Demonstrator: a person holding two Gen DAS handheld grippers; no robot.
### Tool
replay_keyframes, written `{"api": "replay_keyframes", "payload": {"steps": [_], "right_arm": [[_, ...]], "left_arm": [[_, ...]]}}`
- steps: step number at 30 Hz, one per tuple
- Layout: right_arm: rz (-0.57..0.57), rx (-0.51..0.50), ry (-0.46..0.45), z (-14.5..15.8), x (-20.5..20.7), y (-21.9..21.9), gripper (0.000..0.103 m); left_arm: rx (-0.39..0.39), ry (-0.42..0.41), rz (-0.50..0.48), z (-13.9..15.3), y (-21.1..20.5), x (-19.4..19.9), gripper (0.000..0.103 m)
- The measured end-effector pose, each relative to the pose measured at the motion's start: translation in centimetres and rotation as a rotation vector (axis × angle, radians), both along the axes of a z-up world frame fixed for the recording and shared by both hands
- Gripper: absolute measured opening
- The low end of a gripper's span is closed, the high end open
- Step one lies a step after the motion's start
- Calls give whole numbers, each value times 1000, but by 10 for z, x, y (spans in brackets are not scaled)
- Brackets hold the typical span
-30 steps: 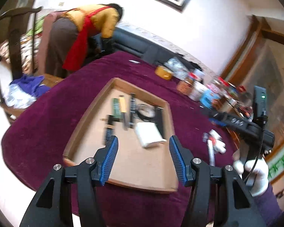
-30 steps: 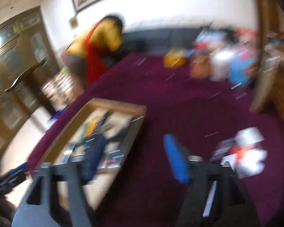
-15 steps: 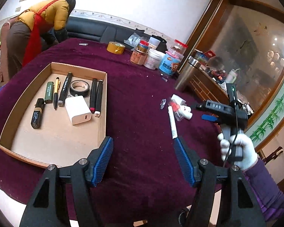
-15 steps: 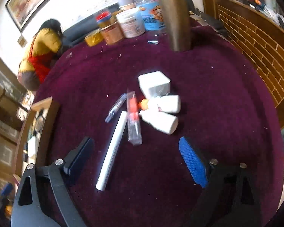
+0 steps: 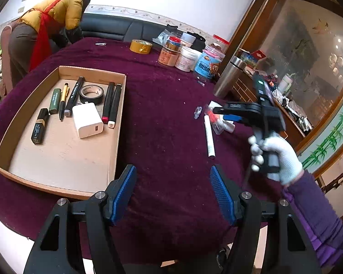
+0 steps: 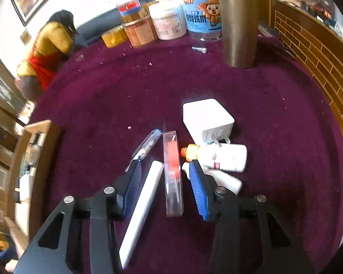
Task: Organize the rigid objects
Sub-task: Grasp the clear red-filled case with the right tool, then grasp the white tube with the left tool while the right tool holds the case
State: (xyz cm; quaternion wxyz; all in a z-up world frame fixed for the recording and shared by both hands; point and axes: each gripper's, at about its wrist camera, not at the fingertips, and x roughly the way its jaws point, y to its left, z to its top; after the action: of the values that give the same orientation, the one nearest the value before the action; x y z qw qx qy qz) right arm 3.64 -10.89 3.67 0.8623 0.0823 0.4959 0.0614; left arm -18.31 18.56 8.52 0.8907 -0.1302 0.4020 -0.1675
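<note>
White glove [image 5: 283,157], purple sleeve [image 5: 317,219]

The right gripper [image 6: 163,188] is covering part of 1 small white bottle [image 6: 226,180]; the cardboard tray [image 6: 37,127] beyond its left finger is blurring, cut off.

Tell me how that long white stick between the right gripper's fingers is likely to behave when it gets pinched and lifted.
The white stick looks rigid and straight, so it probably won't bend. It is long and slim, so a grip near one end would likely let it droop or swing. It looks smooth and may slip. The right gripper, jaws just closing, also straddles the clear case, which might get caught too.
</note>
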Motion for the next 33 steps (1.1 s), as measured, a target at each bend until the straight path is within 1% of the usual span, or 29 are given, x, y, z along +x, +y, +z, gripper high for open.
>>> {"api": "replay_keyframes", "payload": {"steps": [1, 3, 4, 7, 10, 13, 16, 19, 22, 25, 26, 31, 33], "right_arm": [[-6, 2, -2, -2, 2, 0, 26], [-20, 10, 18, -7, 6, -1, 18], [-24, 22, 27, -9, 5, -2, 11], [-23, 65, 30, -8, -9, -10, 11], [-5, 120, 28, -1, -36, -22, 11], [31, 173, 33, 2, -70, -33, 11], [54, 214, 55, -4, -95, -41, 11], [59, 238, 66, -12, -109, -48, 11], [57, 233, 52, -15, -114, -53, 11], [57, 247, 42, -15, -116, -58, 12], [54, 249, 39, -16, -117, -61, 12], [58, 278, 36, -17, -119, -69, 12], [64, 277, 34, -17, -120, -69, 12]], "left_arm": [[4, 1, -1, 0, -1, 0, 61], [11, 5, 0, -1, -2, -1, 61], [13, 8, 2, -1, -2, -1, 61], [15, 15, 9, -1, -1, 1, 61], [23, 20, 9, -2, -3, 5, 61], [31, 31, -11, -5, -12, 14, 61], [39, 49, -61, -12, -35, 30, 61], [57, 52, -115, -17, -64, 46, 61], [87, 55, -176, -26, -102, 73, 61], [121, 68, -211, -34, -129, 96, 61], [141, 69, -219, -38, -138, 105, 61], [305, 43, -243, -57, -181, 135, 59], [347, 53, -256, -66, -189, 140, 59]]}}
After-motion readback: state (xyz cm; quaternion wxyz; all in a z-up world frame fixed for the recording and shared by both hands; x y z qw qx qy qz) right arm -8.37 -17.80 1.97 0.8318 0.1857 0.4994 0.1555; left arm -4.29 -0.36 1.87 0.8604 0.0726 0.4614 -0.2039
